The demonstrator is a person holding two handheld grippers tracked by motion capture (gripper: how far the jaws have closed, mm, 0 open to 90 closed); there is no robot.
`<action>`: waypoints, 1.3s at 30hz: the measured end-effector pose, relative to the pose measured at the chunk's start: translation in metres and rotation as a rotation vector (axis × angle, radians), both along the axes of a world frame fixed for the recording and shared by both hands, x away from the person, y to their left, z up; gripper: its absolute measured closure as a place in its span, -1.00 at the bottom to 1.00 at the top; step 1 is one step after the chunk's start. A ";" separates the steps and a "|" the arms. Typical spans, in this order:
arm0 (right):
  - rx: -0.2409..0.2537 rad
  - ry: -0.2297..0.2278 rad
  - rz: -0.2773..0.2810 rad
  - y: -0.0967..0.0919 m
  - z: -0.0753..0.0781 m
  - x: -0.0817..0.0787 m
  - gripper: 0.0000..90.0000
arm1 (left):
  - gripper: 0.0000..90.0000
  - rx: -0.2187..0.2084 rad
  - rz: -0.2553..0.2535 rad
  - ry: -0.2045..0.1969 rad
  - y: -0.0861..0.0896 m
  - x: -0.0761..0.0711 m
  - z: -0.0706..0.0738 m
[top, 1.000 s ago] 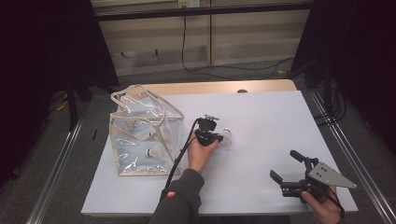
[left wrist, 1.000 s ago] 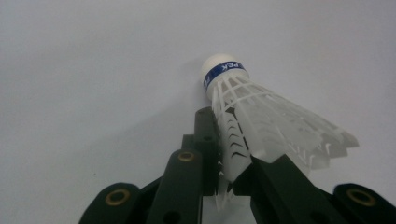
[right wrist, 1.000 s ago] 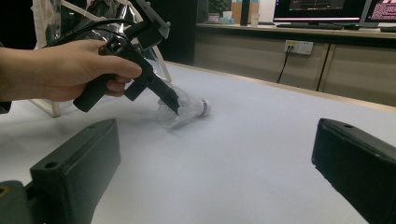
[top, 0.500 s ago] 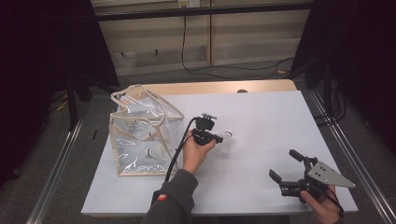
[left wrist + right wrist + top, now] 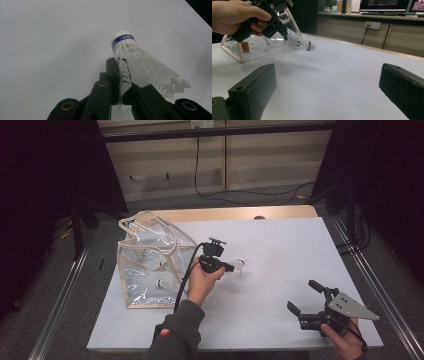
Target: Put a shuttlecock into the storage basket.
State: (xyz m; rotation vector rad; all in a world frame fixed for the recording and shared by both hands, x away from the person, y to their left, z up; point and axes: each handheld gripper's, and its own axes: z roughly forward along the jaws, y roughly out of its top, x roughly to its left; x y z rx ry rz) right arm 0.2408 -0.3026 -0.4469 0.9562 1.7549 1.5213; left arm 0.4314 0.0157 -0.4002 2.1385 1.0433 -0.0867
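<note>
My left gripper (image 5: 231, 267) is shut on a white plastic shuttlecock (image 5: 239, 265) and holds it just above the white table sheet (image 5: 280, 240). In the left gripper view the jaws pinch the skirt of the shuttlecock (image 5: 140, 65), whose blue-banded cork points away. The right gripper view shows that shuttlecock (image 5: 295, 42) in the air, with the left gripper (image 5: 284, 35) and its hand above it. My right gripper (image 5: 302, 295) rests open near the table's front right, with nothing between its jaws (image 5: 328, 82).
A clear plastic bag (image 5: 150, 265) with tan edging stands at the left of the table, and at least one shuttlecock (image 5: 161, 283) lies inside it. The left gripper's black cable trails toward the front edge. A wooden strip borders the far edge of the sheet.
My left gripper has risen a little off the table with the shuttlecock and drifted slightly toward the bag. The right gripper has stayed where it was.
</note>
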 end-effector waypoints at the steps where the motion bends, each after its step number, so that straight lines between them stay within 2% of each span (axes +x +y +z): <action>1: 0.002 -0.001 -0.002 0.000 0.000 0.000 -0.97 | 0.96 0.001 -0.003 0.002 0.001 0.000 0.002; 17: 0.004 -0.002 -0.002 -0.001 0.000 0.000 -0.97 | 0.97 0.013 -0.037 0.021 0.006 -0.003 0.027; 20: 0.003 -0.002 0.001 0.000 0.000 0.000 -0.97 | 0.97 -0.003 -0.040 0.029 0.007 -0.004 0.031; 39: -0.003 -0.004 0.001 0.000 0.000 -0.001 -0.97 | 0.97 0.019 -0.056 0.028 0.015 -0.005 0.055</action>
